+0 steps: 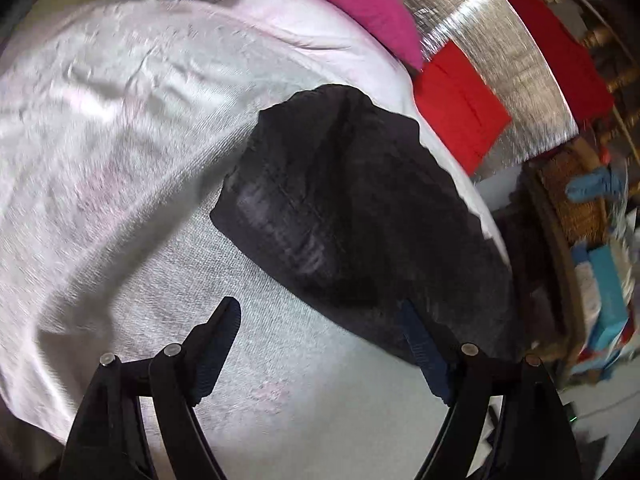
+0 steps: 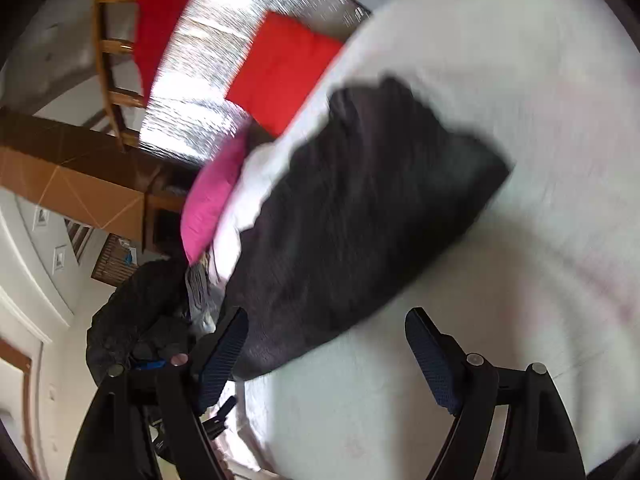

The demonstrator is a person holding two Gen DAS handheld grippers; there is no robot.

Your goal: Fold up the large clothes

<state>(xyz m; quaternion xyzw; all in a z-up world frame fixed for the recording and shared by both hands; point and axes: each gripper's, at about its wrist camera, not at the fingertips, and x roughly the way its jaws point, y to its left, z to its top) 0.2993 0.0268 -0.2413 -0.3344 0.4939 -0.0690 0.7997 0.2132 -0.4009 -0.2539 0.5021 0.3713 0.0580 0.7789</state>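
A dark grey folded garment (image 1: 352,216) lies on a pale pink bed sheet (image 1: 120,128). My left gripper (image 1: 320,316) is open and empty, just above the sheet, its right finger at the garment's near edge. In the right wrist view the same dark garment (image 2: 352,216) lies on the bed sheet (image 2: 500,120), blurred by motion. My right gripper (image 2: 326,324) is open and empty, with the garment's near end between and just beyond its fingers.
A magenta pillow (image 1: 356,4) and a red cushion (image 1: 460,108) lie at the bed's far edge by a silver quilted surface (image 1: 472,28). A wicker basket (image 1: 572,200) with clutter stands right. The right wrist view shows the pillow (image 2: 208,200), cushion (image 2: 280,72) and a dark bag (image 2: 136,308).
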